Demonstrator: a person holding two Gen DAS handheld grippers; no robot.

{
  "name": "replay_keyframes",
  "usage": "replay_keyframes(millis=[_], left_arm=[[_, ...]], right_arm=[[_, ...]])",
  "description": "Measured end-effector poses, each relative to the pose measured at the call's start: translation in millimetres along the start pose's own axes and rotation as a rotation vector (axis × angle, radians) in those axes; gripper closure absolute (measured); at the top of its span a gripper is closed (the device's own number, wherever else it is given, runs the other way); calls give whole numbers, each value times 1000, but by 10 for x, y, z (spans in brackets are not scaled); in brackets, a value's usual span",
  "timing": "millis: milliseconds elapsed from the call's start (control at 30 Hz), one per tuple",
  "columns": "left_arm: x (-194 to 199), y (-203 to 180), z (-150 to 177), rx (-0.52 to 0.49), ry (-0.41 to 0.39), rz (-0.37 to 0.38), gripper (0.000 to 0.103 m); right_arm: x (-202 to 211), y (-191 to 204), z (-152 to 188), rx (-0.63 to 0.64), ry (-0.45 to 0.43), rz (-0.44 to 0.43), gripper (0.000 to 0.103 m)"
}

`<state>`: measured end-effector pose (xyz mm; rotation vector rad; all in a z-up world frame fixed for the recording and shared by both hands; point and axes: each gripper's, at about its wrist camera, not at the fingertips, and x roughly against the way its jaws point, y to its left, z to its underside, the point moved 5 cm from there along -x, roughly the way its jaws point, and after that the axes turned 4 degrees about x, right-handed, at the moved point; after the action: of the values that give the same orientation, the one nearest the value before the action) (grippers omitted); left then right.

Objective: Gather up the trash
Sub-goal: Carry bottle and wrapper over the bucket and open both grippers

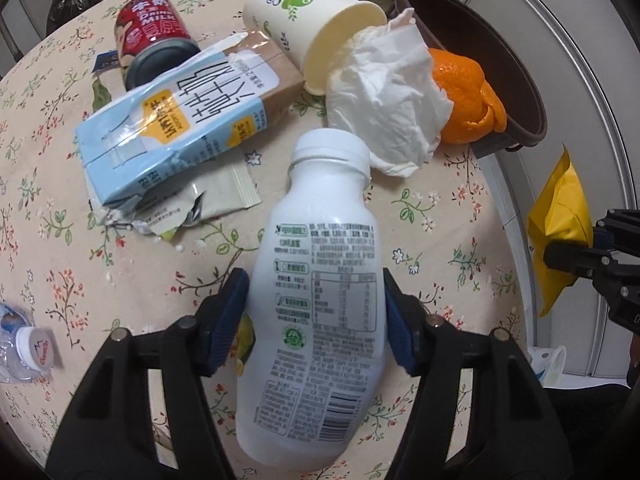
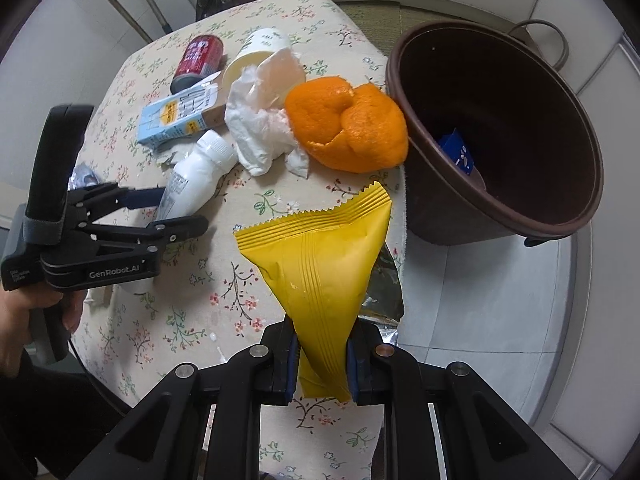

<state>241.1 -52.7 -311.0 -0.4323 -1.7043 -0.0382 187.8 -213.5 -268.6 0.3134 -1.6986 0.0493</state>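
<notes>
**Trash collection at a floral-cloth table: two wrist views**

Left wrist view: The left gripper (image 1: 316, 312) straddles a white plastic bottle (image 1: 320, 300) lying on the table (image 1: 440, 240); its blue pads sit at the bottle's sides, though whether they press on it cannot be told. Beyond lie a blue carton (image 1: 176, 128), a red can (image 1: 154, 36), a tipped paper cup (image 1: 308, 28), a crumpled tissue (image 1: 392, 96) and orange peel (image 1: 468, 96) at the table's far edge.

Right wrist view: The right gripper (image 2: 322, 364) is clamped on a yellow wrapper (image 2: 320, 264), held above the table's right edge. A brown bin (image 2: 500, 136) stands just beside that edge, tilted toward the table.
</notes>
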Motion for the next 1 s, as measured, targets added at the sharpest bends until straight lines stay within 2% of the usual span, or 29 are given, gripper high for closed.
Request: replay_keyframes(millis=[133,267,400,567,800,1000], left_arm=[[188,1,99,-7,-26,-3,38],[442,-36,86,-10,-85,3,38],[874,-150,43,-29,-183,36,38],[1296,-546,-198,-96,-330,84,38],[1214,-1265,-706,-149,-410,170,38],[894,-1685,-1064,-153,-448,187,38]], right_arm=[[91,43,-18,-3,-32,-5,84],[290,40,-46,-9,-88,-10,84],[568,-86,-135,-50,-175,-6,84],[917,-513,-238,-159,-291,32,84],[1198,-1055,-269,-274,-398,90,84],[1237,-1354,-326,-308,-452,132,84]])
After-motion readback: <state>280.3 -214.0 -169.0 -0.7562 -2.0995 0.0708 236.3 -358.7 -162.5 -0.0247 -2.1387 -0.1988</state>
